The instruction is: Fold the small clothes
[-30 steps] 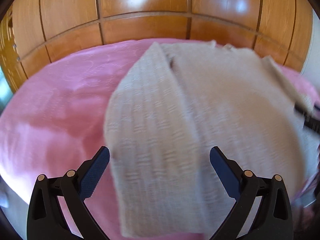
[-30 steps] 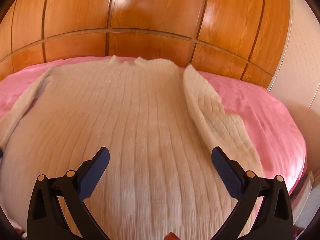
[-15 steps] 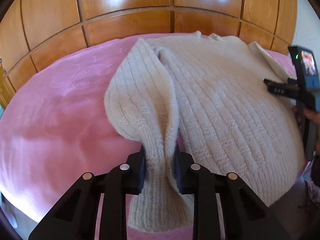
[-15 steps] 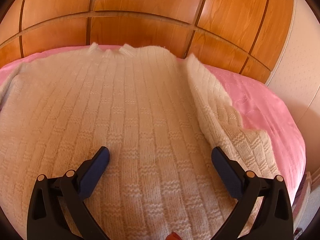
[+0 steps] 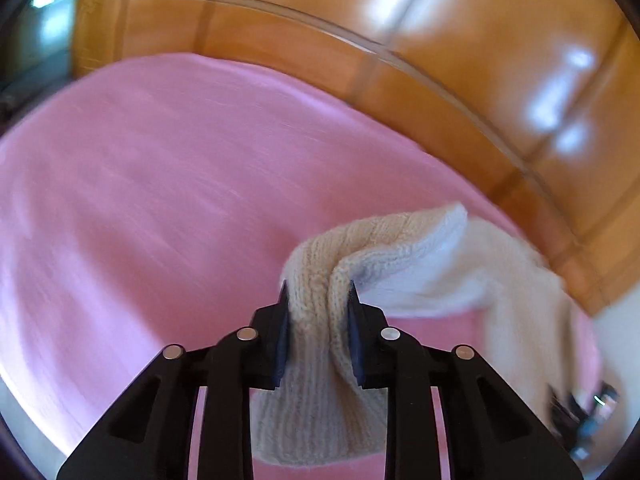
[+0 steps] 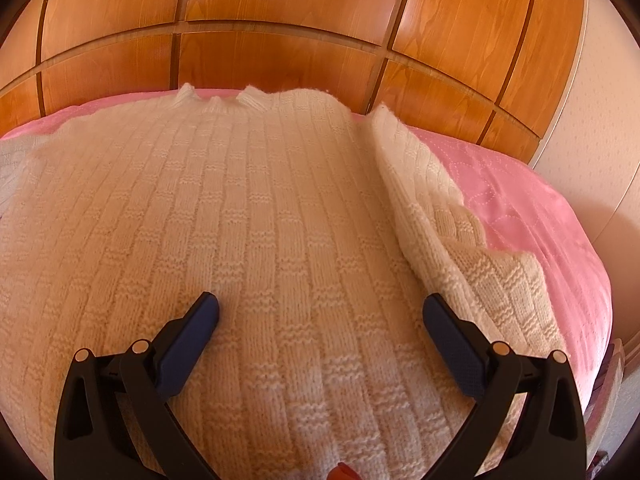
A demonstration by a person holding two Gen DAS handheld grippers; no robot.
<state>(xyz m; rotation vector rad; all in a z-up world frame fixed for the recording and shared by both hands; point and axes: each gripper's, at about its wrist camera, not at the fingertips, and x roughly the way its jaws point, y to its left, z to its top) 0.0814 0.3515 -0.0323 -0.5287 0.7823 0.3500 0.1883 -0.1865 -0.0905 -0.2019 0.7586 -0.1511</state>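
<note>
A cream knitted sweater (image 6: 248, 216) lies spread flat on a pink bedspread (image 6: 532, 208), collar toward the wooden wall. Its right sleeve (image 6: 452, 232) lies folded along the body's right side. My right gripper (image 6: 320, 312) is open, hovering low over the sweater's lower body, its right finger next to the right sleeve. In the left wrist view my left gripper (image 5: 316, 300) is shut on the sweater's left sleeve (image 5: 360, 248) and holds it lifted above the bedspread (image 5: 160, 200); the cuff hangs below the jaws and the rest trails off to the right, blurred.
Glossy wooden wardrobe panels (image 6: 280, 12) stand right behind the bed. A pale wall (image 6: 600, 120) runs along the right side. The bed's right edge (image 6: 604, 320) is near my right gripper. Dark blurred shapes (image 5: 580, 416) show at the lower right of the left wrist view.
My left gripper closed on the left sleeve and has now lifted and swung it, the view turning left over bare bedspread. My right gripper moved down closer to the sweater and stayed open.
</note>
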